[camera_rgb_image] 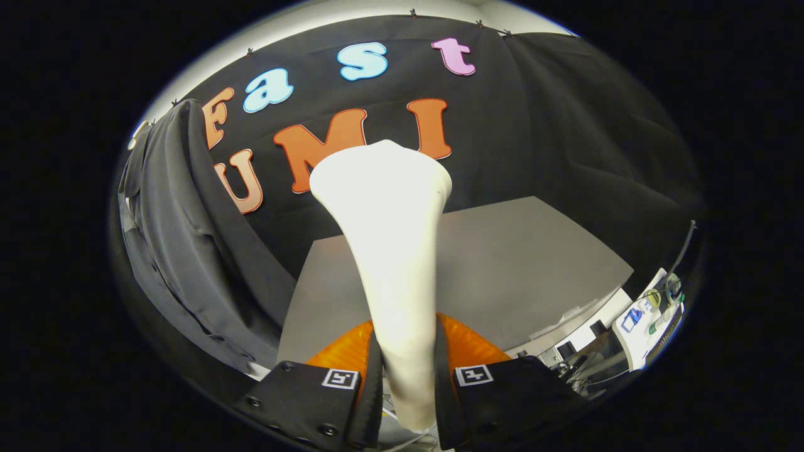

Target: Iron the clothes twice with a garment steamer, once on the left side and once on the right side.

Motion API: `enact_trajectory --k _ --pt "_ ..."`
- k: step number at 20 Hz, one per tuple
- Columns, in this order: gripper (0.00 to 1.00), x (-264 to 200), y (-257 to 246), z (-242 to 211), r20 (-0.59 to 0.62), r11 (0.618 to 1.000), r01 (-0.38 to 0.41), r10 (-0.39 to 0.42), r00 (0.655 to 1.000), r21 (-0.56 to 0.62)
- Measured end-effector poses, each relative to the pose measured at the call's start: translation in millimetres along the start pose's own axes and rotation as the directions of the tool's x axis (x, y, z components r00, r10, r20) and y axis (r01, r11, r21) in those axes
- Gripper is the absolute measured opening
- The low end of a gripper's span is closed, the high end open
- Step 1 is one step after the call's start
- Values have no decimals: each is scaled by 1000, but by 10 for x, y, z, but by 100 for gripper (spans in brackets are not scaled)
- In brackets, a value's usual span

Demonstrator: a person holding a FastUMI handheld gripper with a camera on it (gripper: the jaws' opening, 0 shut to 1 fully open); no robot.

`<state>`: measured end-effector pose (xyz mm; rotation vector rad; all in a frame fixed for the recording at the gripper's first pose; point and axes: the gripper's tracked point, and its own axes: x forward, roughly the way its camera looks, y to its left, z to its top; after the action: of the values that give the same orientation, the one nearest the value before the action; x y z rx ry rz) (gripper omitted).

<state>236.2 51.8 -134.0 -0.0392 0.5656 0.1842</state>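
The tongs (407,376) were clamped on the garment steamer (389,251), head pointing far. The clothes (182,251) hung left, beyond the surface (534,263).

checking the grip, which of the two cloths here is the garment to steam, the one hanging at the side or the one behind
The dark grey garment hanging beside the table; the black one is the booth wall. The gripper is shut on the white steamer.
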Motion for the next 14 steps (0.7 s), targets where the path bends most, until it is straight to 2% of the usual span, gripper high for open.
enact_trajectory --k 7,14 --pt "42 -490 605 -277 48 998 64 -65 997 16" --pt "42 -914 1405 -530 107 997 75 -74 991 -1"
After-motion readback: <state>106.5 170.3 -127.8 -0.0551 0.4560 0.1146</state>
